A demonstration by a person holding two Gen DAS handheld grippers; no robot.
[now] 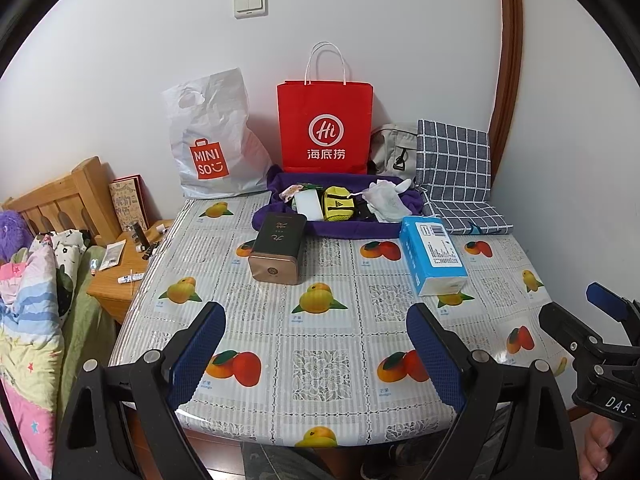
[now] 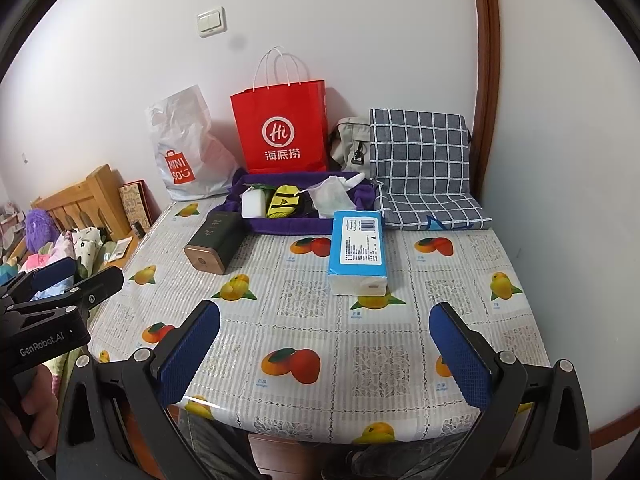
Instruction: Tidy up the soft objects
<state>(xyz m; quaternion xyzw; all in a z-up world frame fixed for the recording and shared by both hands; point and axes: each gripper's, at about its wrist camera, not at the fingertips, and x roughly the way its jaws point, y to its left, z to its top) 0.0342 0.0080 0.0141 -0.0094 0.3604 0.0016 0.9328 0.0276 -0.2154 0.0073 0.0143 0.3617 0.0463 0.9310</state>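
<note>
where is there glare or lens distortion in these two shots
Left wrist view: the door frame bows into a curve and the corners go black. Right wrist view: the same bowing, plus a bright glint on the glossy tablecloth at its near edge.

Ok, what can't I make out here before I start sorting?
- Red bag, white bag: contents hidden by their walls, both views.
- Grey bag: mostly behind the red bag and checked cushion.
- Purple tray: small items overlap, too small to name.
</note>
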